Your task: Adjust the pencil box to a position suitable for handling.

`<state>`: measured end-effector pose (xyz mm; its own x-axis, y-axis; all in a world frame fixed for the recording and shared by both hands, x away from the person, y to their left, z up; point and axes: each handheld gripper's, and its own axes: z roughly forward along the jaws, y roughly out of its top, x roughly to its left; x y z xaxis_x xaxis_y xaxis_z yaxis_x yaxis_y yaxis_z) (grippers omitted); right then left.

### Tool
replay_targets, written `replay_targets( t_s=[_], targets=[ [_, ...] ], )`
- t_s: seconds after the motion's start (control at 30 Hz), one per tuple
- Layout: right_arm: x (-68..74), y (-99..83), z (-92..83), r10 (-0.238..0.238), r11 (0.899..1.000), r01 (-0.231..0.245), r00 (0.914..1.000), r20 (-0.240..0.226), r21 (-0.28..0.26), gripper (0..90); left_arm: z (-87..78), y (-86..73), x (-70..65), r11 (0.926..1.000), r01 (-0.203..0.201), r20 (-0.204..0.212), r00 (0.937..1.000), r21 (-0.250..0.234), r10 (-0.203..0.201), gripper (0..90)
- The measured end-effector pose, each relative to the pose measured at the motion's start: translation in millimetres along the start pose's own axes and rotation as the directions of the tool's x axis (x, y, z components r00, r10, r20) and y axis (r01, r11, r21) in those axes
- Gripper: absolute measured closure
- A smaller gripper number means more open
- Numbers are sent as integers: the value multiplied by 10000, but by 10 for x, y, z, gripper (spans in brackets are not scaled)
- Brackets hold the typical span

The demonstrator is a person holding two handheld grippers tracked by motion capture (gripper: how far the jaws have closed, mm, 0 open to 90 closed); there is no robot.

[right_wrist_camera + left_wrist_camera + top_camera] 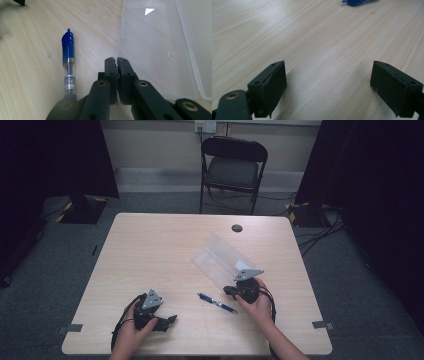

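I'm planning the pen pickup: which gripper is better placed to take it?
Probably the right gripper: the blue pen lies right beside its shut jaws, by the clear case. The left gripper is open but farther from the pen.

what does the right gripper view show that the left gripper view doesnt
Right gripper view: the clear plastic case lying open beside the pen, and the right gripper with jaws shut, nothing between them.
Left gripper view: the left gripper with jaws wide apart over bare wood.
Both: the blue pen, just its end in the left gripper view, and the wooden table.
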<state>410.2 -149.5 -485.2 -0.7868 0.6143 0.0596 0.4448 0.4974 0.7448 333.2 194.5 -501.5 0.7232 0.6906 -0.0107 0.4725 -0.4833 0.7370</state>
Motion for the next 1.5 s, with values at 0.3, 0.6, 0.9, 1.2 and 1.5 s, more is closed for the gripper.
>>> replay_targets(
  t_s=[0.3, 0.6, 0.9, 1.2, 1.5],
  targets=[
    [41, -82, -88, -122, 9999, 121, 9997, -222, -43, 882, 0, 0, 0, 10000, -2, 2, 10000, 0, 2, 132],
    [71, -197, -196, 129, 9995, -142, 9990, -425, -297, 873, 0, 0, 0, 10000, -2, -4, 10000, 3, 2, 132],
    [95, -195, -290, 215, 9971, -253, 9983, -540, -715, 687, 0, 0, 0, 10000, -7, -2, 10000, 6, 7, 132],
    [285, -213, -472, -667, 9931, 565, 9929, -981, -1028, 566, 0, 0, 0, 10000, -5, -4, 10000, 2, 5, 132],
    [333, -377, -437, -713, 9954, 630, 9903, -1191, -724, 592, 0, 0, 0, 10000, -4, -3, 10000, 5, 4, 132]
  ],
)
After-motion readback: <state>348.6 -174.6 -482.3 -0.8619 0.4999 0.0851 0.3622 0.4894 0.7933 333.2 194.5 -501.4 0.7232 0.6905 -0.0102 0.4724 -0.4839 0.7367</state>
